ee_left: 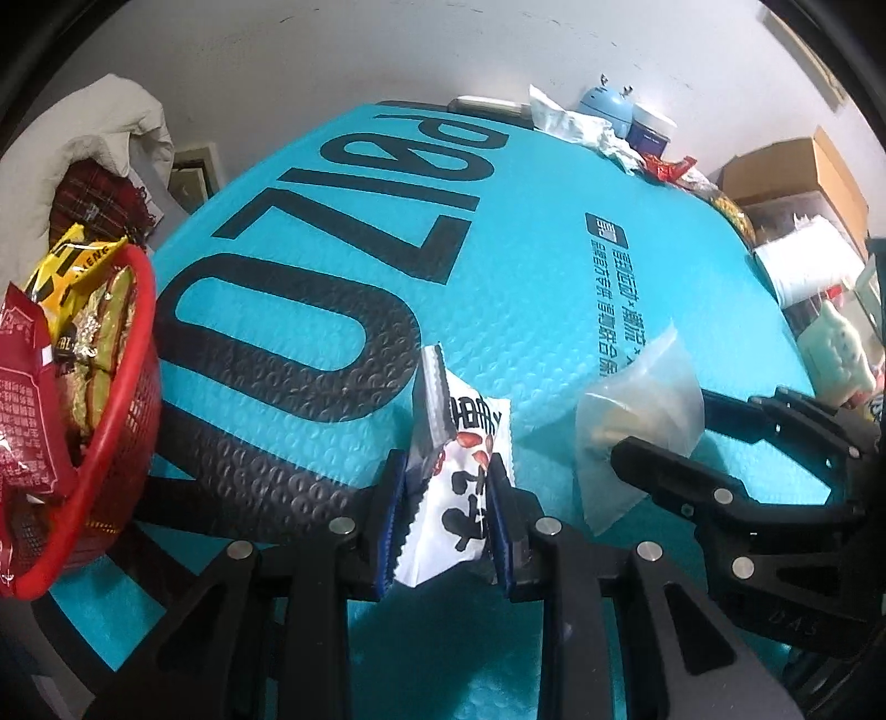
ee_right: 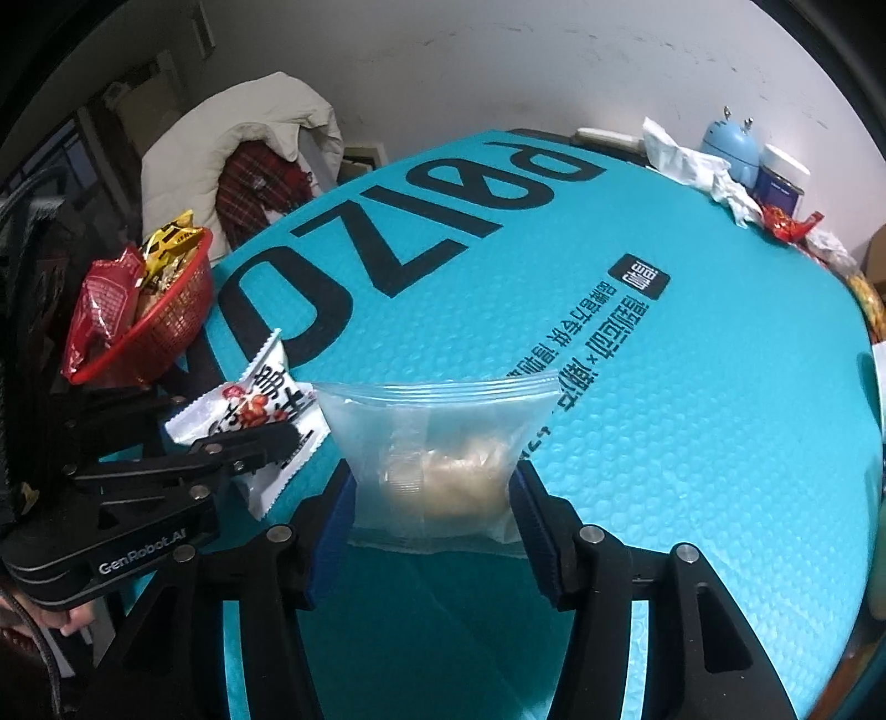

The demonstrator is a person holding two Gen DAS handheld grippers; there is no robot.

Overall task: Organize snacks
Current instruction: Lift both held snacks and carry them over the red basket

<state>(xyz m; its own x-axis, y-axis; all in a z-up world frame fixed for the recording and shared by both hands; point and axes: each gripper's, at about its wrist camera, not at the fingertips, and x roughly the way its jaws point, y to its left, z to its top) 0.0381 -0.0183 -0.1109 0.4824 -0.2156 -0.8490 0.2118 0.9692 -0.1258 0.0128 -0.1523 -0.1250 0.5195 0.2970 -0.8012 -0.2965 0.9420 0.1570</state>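
— Left gripper (ee_left: 446, 493) pinching white peanut packet (ee_left: 459, 487); right gripper (ee_right: 432, 498) around clear zip bag (ee_right: 437, 443), pads pressing.
— Beyond: red basket (ee_left: 119, 387) of snacks at left, teal mat (ee_left: 554, 277), white wall (ee_left: 387, 50).

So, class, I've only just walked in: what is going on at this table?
A person is sorting snacks with two hand-held grippers over a teal mat. The left gripper is shut on a white snack packet with red peanuts printed on it. The right gripper has a clear zip bag of pale pieces between its fingers. A red basket at the mat's left edge already holds several packets.
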